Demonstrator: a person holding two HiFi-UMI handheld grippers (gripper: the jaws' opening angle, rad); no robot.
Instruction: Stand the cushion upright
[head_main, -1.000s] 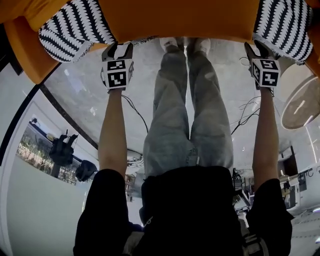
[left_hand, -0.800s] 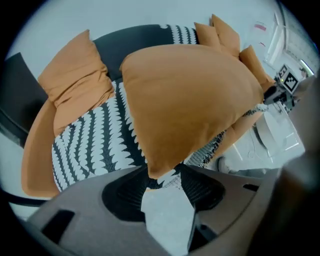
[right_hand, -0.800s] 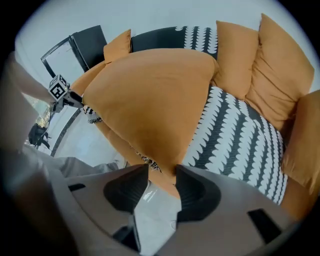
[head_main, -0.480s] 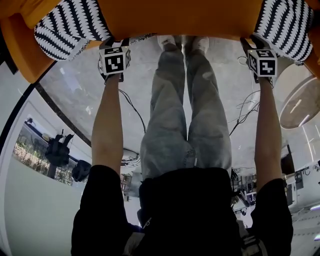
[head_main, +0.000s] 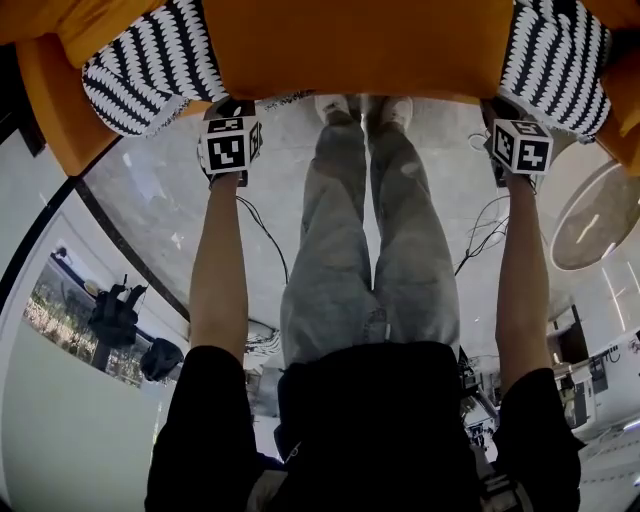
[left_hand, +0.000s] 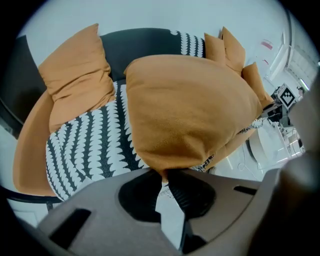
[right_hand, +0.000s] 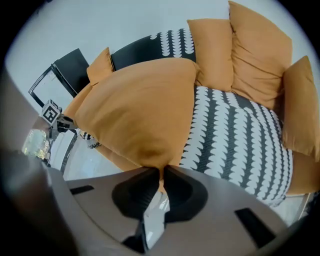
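1. My left claw (left_hand: 165, 172) has just been closing and is now clamped on the near left corner of the orange cushion (left_hand: 190, 110). A pinch of orange fabric sits squeezed between its jaws.
2. My right claw (right_hand: 160, 172) has just been closing too. It grips the near right corner of the same cushion (right_hand: 140, 110), with the fabric bunched to a point where the jaws meet.
3. In the head view the cushion (head_main: 360, 45) spans the far middle of the scene, and the left claw (head_main: 232, 103) and right claw (head_main: 505, 105) are at its two near corners. Both point steeply down.
4. The cushion covers the middle of the sofa's black-and-white patterned seat (head_main: 150, 60). The pattern shows on either side of it, to the left (left_hand: 85, 150) and to the right (right_hand: 235, 130).
5. I cannot tell whether the cushion's underside touches the seat.
6. More orange cushions lean along the sofa's back, one on the left (left_hand: 75, 85) and several on the right (right_hand: 260, 50).
7. The operator's legs (head_main: 370, 230) stand on the pale glossy floor (head_main: 160, 190), just near the sofa's front edge, between the two arms.
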